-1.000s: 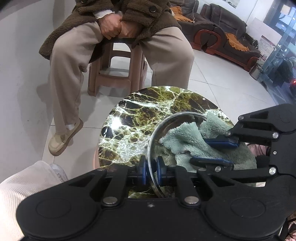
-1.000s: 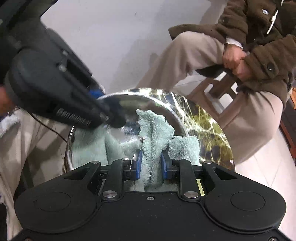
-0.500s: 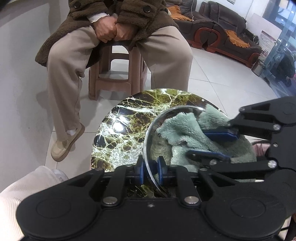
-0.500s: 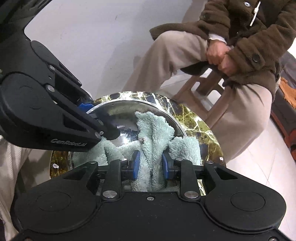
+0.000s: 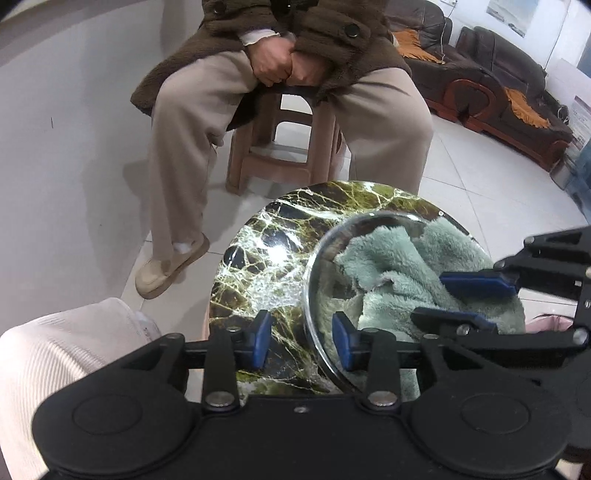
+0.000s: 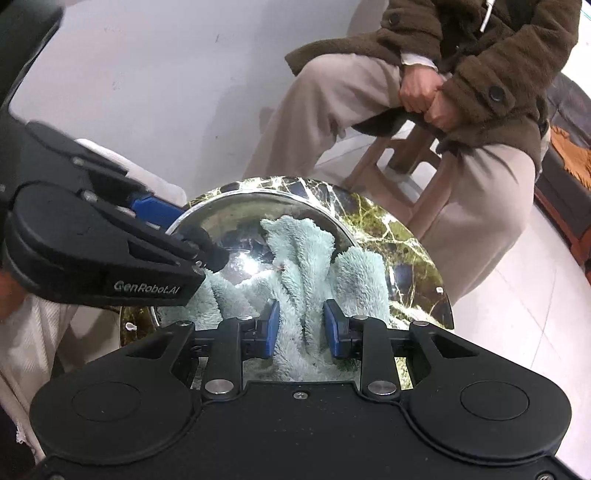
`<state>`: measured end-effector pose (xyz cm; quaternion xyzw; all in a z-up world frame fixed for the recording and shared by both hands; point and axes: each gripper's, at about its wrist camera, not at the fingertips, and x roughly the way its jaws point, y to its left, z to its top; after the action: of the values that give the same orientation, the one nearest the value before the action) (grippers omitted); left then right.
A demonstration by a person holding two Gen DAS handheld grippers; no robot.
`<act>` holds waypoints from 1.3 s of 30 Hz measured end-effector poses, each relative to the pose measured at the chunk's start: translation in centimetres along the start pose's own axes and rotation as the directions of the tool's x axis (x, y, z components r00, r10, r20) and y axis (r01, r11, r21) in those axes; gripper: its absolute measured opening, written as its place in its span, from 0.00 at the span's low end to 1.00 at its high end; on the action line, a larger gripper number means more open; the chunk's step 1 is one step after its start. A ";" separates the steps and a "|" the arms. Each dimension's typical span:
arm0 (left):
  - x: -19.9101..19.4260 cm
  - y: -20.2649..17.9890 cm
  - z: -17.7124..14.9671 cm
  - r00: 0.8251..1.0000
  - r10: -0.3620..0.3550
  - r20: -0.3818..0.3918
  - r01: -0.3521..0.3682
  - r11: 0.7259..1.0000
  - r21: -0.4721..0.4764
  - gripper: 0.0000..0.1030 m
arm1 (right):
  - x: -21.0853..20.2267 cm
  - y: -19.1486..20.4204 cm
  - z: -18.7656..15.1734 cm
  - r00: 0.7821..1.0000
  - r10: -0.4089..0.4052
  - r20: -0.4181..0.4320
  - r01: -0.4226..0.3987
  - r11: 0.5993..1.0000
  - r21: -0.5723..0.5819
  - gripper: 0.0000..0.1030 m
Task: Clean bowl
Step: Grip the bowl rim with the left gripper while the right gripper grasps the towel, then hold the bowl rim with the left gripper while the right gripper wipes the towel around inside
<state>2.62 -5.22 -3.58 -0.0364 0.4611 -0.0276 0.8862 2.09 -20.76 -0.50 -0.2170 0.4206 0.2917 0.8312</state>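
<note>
Two grippers work at one steel bowl that sits on a round marble table. The left gripper has its jaws opening, the bowl's rim standing between the blue pads without touching either. The right gripper is clamped on a fluffy green cloth that lies bunched inside the bowl. Beyond the table, a person in a brown coat sits on a plastic stool.

shiny steel bowl, green fluffy cloth inside
</note>
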 end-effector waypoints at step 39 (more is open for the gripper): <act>0.7 1.4 0.6 0.989 -0.143 -0.026 0.143 0.990 0.013 0.14 | 0.7 0.3 -0.3 0.996 0.089 -0.018 -0.090 0.978 -0.187 0.16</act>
<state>3.52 -3.89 -3.96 -0.0625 0.4681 -0.0950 0.8763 2.07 -20.54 -1.31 -0.2765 0.4045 0.3661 0.7911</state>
